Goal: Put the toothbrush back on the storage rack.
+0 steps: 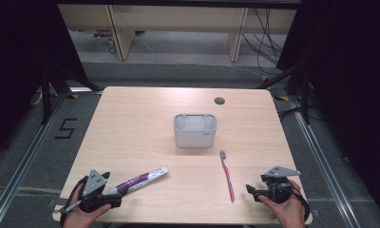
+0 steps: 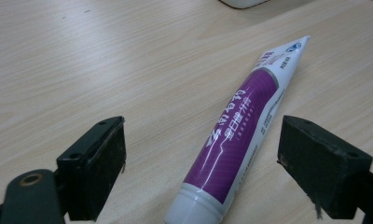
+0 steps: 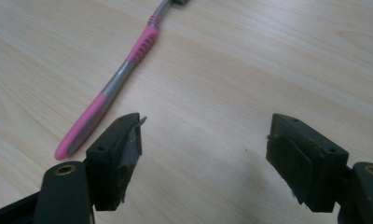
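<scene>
Table (image 1: 145,123): pale wood-grain laminate, smooth, low sheen. Toothpaste tube (image 2: 236,135): glossy plastic, purple and white print, bright highlight down body. Toothbrush (image 3: 114,84): pink and grey plastic handle, ribbed grip section, slight sheen. Holder box (image 1: 194,130): grey matt plastic, smooth walls. My left gripper (image 2: 201,170): black matt plastic jaws, pads rough and dull. My right gripper (image 3: 203,163): same black matt, pad edges frayed, brass-look insert at jaw base.
</scene>
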Demonstrator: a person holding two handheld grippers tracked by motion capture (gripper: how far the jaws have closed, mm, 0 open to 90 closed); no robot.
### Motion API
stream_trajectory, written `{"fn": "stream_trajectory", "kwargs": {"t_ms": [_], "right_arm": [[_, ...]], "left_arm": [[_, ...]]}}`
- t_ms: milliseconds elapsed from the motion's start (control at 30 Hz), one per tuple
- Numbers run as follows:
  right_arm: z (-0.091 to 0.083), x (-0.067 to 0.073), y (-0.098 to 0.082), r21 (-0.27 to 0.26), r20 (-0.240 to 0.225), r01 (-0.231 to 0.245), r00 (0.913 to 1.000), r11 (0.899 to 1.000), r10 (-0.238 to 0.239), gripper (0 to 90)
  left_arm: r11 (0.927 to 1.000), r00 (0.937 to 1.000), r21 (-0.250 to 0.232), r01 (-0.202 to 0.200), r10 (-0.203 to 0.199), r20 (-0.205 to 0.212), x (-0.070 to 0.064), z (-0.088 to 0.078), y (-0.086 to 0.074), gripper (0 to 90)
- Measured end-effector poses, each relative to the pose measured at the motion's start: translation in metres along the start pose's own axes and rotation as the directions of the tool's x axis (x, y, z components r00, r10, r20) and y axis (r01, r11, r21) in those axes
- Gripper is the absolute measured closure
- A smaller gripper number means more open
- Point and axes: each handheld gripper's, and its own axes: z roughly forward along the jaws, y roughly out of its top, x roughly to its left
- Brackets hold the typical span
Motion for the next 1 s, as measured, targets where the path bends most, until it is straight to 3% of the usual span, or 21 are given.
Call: {"fn": "stream_trajectory", "kwargs": {"t_ms": [100, 133, 233, 267, 300, 367, 400, 433, 500, 567, 600, 667, 733, 833, 867, 900, 967, 1000], "right_arm": [[0.002, -0.003, 0.001, -0.017, -0.020, 0.049, 0.9986, 0.999, -0.049, 31.0], [0.001, 0.000, 0.001, 0.015, -0.034, 0.015, 0.9993, 1.000, -0.014, 31.8], [0.004, 0.000, 0.005, 0.045, -0.046, 0.041, 0.9982, 0.998, -0.039, 31.8], [0.003, 0.000, 0.005, 0.068, -0.050, 0.029, 0.9984, 0.997, -0.025, 31.7], [0.006, -0.004, 0.005, 0.053, -0.077, 0.064, 0.9953, 0.997, -0.060, 31.8], [0.006, -0.003, 0.007, 0.054, -0.080, 0.068, 0.9947, 0.996, -0.064, 31.9], [0.004, -0.001, 0.007, 0.047, -0.053, 0.077, 0.9958, 0.996, -0.075, 31.6], [0.003, 0.003, 0.007, 0.043, -0.023, 0.056, 0.9982, 0.998, -0.055, 30.9], [0.001, 0.005, 0.010, 0.052, 0.003, 0.055, 0.9985, 0.997, -0.055, 30.5], [0.003, 0.004, 0.015, 0.023, 0.004, 0.100, 0.9950, 0.995, -0.100, 29.8], [0.002, 0.005, 0.018, 0.033, 0.009, 0.084, 0.9964, 0.996, -0.085, 28.6], [0.005, 0.005, 0.021, 0.021, 0.004, 0.101, 0.9949, 0.995, -0.101, 28.1], [0.005, 0.009, 0.023, 0.039, -0.008, 0.059, 0.9982, 0.997, -0.059, 28.1], [0.007, 0.008, 0.030, 0.017, -0.013, 0.107, 0.9942, 0.994, -0.107, 28.1], [0.006, 0.010, 0.033, 0.027, -0.017, 0.095, 0.9954, 0.995, -0.094, 28.1], [0.007, 0.010, 0.034, 0.021, -0.012, 0.114, 0.9934, 0.993, -0.114, 28.1], [0.008, 0.014, 0.039, 0.025, -0.013, 0.092, 0.9957, 0.995, -0.092, 28.2], [0.010, 0.015, 0.046, 0.044, -0.017, 0.114, 0.9935, 0.993, -0.113, 28.3]], "left_arm": [[1.0000, 1.0000, -0.003, 0.003, -0.003, 0.000, 0.000, 0.000, 0.000, 14.9], [1.0000, 1.0000, 0.007, 0.006, -0.006, -0.008, -0.001, -0.001, 0.000, 14.9], [1.0000, 1.0000, 0.002, 0.004, -0.004, -0.004, -0.001, 0.000, 0.000, 14.9], [1.0000, 1.0000, -0.008, 0.003, -0.002, 0.004, 0.000, 0.000, 0.000, 14.9], [1.0000, 1.0000, -0.008, 0.003, -0.002, 0.004, 0.000, 0.000, 0.000, 14.9], [1.0000, 1.0000, -0.005, 0.002, -0.002, 0.004, 0.000, 0.000, 0.000, 14.9], [1.0000, 1.0000, 0.000, 0.004, -0.004, 0.000, 0.000, 0.000, 0.000, 14.9], [1.0000, 1.0000, 0.004, 0.009, -0.009, -0.005, -0.001, 0.000, 0.000, 14.9], [1.0000, 1.0000, 0.006, 0.007, -0.007, -0.004, -0.001, 0.000, 0.000, 14.9], [1.0000, 1.0000, 0.003, 0.001, -0.001, 0.000, -0.001, 0.000, 0.000, 14.9], [1.0000, 1.0000, 0.006, 0.007, -0.007, -0.003, -0.001, 0.000, 0.000, 14.9], [1.0000, 1.0000, -0.001, -0.006, 0.006, 0.007, 0.000, 0.001, 0.000, 14.9], [1.0000, 1.0000, 0.001, -0.005, 0.005, 0.006, 0.000, 0.001, 0.000, 14.9], [1.0000, 1.0000, 0.001, -0.007, 0.007, 0.007, 0.000, 0.001, 0.000, 14.9], [1.0000, 1.0000, 0.002, -0.004, 0.004, 0.005, 0.000, 0.001, 0.000, 14.9], [1.0000, 1.0000, 0.001, -0.002, 0.002, 0.004, 0.000, 0.001, 0.000, 14.9], [1.0000, 1.0000, 0.001, -0.003, 0.003, 0.003, 0.000, 0.001, 0.000, 14.9], [1.0000, 1.0000, 0.001, -0.007, 0.007, 0.005, 0.000, 0.001, 0.000, 14.9]]}}
